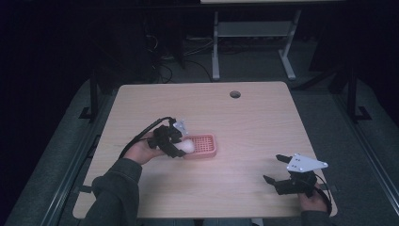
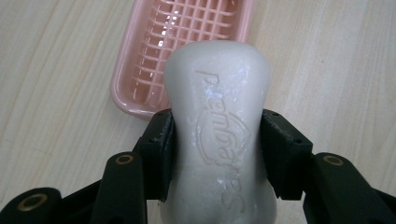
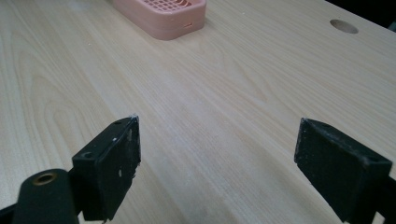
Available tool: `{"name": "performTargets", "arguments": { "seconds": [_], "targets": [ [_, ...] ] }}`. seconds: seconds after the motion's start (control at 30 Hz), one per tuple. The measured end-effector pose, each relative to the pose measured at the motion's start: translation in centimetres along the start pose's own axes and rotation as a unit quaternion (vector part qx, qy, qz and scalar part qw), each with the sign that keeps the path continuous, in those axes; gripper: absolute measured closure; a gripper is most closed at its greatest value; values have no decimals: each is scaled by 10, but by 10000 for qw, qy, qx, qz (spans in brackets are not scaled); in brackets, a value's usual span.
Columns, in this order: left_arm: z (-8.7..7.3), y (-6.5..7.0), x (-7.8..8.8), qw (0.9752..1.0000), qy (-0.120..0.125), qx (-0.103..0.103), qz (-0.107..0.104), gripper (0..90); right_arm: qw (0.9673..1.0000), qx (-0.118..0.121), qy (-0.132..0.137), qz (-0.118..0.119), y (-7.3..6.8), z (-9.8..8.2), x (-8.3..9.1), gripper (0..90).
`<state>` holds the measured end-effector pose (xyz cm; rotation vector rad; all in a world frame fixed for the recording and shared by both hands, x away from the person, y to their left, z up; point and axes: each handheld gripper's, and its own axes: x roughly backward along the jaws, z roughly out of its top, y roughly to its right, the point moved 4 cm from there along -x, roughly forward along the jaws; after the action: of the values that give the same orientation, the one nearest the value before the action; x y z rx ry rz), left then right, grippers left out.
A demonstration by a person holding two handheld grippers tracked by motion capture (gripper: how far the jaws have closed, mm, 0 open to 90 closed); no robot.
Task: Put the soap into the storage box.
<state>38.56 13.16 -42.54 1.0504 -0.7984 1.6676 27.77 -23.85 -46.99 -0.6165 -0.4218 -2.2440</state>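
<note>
Grasping a smooth waisted white soap bar, left claw; right claw released.

The room is dim, almost dark at its edges, and the light falls mostly on a pale wooden table with rounded corners and a fine lengthwise grain. Near its far edge sits a round cable hole. The table rests on a dark metal frame whose rails show along both sides. Beneath and around it the floor is grey and dull. Farther back stands a second desk on light grey legs, with a crossbar between them and flat feet on the floor. Loose black cables lie coiled in the shadow behind the near table's left corner.
</note>
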Motion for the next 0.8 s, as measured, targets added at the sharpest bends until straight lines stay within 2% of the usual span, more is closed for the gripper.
{"name": "performTargets", "arguments": {
  "seconds": [0.53, 0.8],
  "targets": [
    [15, -8, -3, 10000, 2, -26, 21, 492, 10000, -12, 50, 12, 1, 0, 2, 137],
    [22, -13, -9, 10000, 12, -54, -44, 492, 10000, -60, 73, -1, 2, -1, 4, 137]
  ]
}}
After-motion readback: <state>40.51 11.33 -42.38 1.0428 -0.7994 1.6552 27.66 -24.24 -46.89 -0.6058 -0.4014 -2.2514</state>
